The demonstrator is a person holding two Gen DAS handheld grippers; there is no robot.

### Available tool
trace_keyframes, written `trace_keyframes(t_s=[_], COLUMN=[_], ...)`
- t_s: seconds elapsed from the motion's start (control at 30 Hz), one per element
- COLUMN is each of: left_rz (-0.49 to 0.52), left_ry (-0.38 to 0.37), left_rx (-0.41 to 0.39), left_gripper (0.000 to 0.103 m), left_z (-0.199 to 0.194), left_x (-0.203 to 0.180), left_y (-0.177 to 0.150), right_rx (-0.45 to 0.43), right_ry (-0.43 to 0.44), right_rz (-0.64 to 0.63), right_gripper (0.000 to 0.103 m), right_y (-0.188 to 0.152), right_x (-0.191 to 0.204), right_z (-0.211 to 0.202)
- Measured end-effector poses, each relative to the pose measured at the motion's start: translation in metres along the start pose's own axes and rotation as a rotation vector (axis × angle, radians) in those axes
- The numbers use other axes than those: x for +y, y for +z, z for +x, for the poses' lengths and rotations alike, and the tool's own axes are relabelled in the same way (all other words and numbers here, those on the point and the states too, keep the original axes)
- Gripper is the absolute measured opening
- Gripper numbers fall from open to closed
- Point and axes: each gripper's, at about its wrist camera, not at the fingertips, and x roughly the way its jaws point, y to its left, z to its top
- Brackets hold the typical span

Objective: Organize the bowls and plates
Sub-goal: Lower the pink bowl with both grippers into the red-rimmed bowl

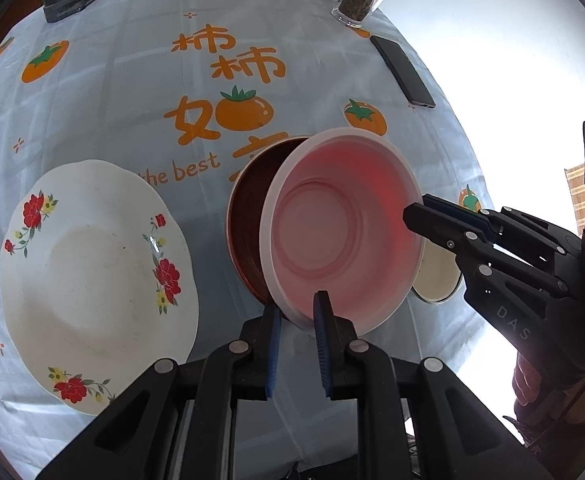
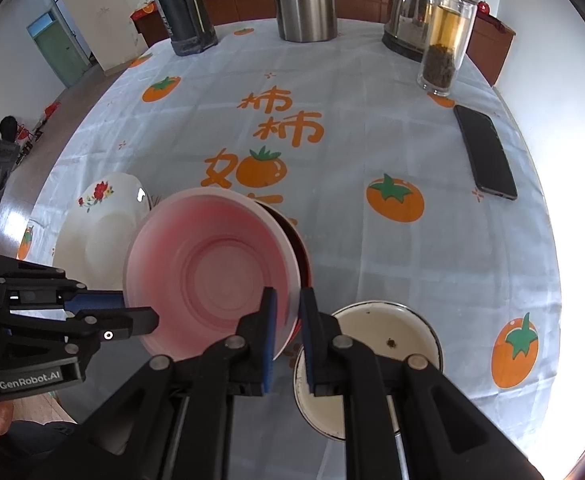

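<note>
Pink bowl (image 1: 342,232) held tilted at centre frame in both wrist views, open side toward the cameras, overlapping a dark red bowl (image 1: 248,216) behind it

Left gripper (image 1: 297,320): blue-padded fingers clamped across the pink bowl's lower rim, one finger inside, one outside. Seen from the right wrist view at lower left (image 2: 140,312), its body reads "GenRobot.AI"

Right gripper (image 2: 288,320): fingers pinched on the bowl's rim at lower centre of its own view, rim between the pads. In the left wrist view it enters from the right edge (image 1: 414,210), tips on the bowl's right rim; the letters "DAS" show on one finger link

White plate (image 1: 92,280) with red flower sprays lies flat at lower left of the left view, apart from the bowls. Cream enamel dish (image 2: 384,344) with a dark rim sits at lower right of the right view, partly behind the right gripper

Tablecloth (image 2: 372,260): pale blue check, orange persimmon prints, orange Chinese characters "柿柿如" at centre, and "the best" partly covered in the left view

Far edge of the right view: black flask (image 2: 182,8), steel kettle (image 2: 304,0), glass tea bottle (image 2: 446,40) with dark leaves at the bottom. Black phone (image 2: 486,152) lies flat at right
</note>
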Motion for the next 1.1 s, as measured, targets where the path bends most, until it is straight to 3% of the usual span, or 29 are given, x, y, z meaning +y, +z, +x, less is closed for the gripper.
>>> trace_keyframes(t_s=[0.8, 1.03, 1.1], left_rz=[-0.030, 0.009, 0.034], left_ry=[-0.019, 0.065, 0.081], left_rx=[0.012, -0.019, -0.023], left_gripper=[0.018, 0.021, 0.023], left_z=[0.0026, -0.0024, -0.0013], left_x=[0.0050, 0.0023, -0.0008], left_y=[-0.0003, -0.0016, -0.0018], right_rx=[-0.009, -0.027, -0.036], right_ry=[0.004, 0.004, 0.006], right_rz=[0.001, 0.001, 0.000], right_gripper=[0.014, 0.018, 0.024], right_y=[0.0071, 0.0062, 0.0065], right_x=[-0.0009, 0.0003, 0.0008], right_z=[0.0045, -0.0003, -0.0023])
